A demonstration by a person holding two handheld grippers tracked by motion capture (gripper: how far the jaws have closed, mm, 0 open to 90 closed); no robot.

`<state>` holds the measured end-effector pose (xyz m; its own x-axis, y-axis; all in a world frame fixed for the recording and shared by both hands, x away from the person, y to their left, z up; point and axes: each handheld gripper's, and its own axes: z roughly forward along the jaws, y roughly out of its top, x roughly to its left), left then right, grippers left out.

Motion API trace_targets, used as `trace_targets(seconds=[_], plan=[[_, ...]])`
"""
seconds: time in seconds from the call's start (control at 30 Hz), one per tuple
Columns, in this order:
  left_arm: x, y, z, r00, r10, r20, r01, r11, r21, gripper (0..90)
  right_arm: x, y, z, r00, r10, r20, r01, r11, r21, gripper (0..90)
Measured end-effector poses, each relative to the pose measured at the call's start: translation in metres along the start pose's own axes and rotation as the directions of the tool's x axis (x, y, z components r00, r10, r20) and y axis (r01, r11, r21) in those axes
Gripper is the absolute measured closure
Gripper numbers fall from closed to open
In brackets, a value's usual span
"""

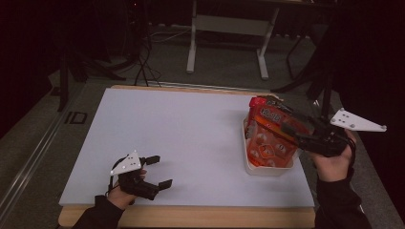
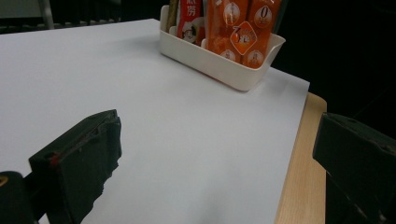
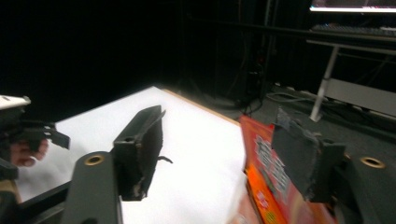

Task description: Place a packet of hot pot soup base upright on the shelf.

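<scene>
A white bin point(image 1: 268, 170) stands at the right side of the white sheet point(image 1: 181, 138), packed with upright orange and red snack packets point(image 1: 266, 139). My right gripper point(image 1: 282, 117) hovers over the bin's far end with its jaws open; in the right gripper view point(image 3: 222, 149) a red packet point(image 3: 268, 172) stands just below its right jaw, and nothing is pinched between the pads. My left gripper point(image 1: 161, 171) rests low at the sheet's near left, open and empty. In the left gripper view point(image 2: 217, 158) the bin point(image 2: 219, 65) and packets point(image 2: 243, 28) lie ahead, well apart from the jaws.
The wooden table edge point(image 1: 191, 215) runs along the front, and its bare corner point(image 2: 303, 177) lies near the left gripper's right jaw. Desk legs point(image 1: 192, 43) and cables stand on the dark floor behind the table. The other hand's gripper point(image 3: 42, 133) is far off at the left.
</scene>
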<state>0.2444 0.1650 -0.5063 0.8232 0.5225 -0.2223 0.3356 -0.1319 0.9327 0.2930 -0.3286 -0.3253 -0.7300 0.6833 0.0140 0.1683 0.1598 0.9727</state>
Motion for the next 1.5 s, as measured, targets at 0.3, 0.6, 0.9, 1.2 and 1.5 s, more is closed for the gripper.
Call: trace_targets(seconds=[0.3, 0.6, 0.9, 1.2, 1.5], plan=[[-0.001, 0.000, -0.001, 1.0000, 0.004, 0.001, -0.004, 1.0000, -0.004, 1.5, 0.016, -0.003, 0.018, 0.9973, 0.028, -0.068, -0.028, 1.000, 0.009, 24.4], [-0.002, 0.000, -0.001, 1.0000, 0.008, 0.000, -0.008, 1.0000, -0.001, 1.5, 0.033, -0.016, 0.036, 0.9873, 0.050, -0.151, -0.048, 0.999, 0.020, 17.3], [-0.003, 0.001, -0.001, 0.9999, 0.013, 0.000, -0.013, 0.9999, -0.003, 1.5, 0.048, -0.029, 0.049, 0.9766, 0.053, -0.208, -0.049, 0.998, 0.024, 14.1], [-0.002, 0.000, -0.002, 0.9999, 0.014, -0.003, -0.014, 0.9999, -0.006, 1.5, 0.063, -0.051, 0.068, 0.9752, 0.045, -0.217, -0.026, 0.996, 0.090, 14.3], [-0.002, 0.000, -0.003, 0.9999, 0.010, -0.001, -0.010, 0.9999, -0.006, 1.5, 0.072, -0.074, 0.084, 0.9735, 0.035, -0.226, 0.001, 0.988, 0.157, 14.4]])
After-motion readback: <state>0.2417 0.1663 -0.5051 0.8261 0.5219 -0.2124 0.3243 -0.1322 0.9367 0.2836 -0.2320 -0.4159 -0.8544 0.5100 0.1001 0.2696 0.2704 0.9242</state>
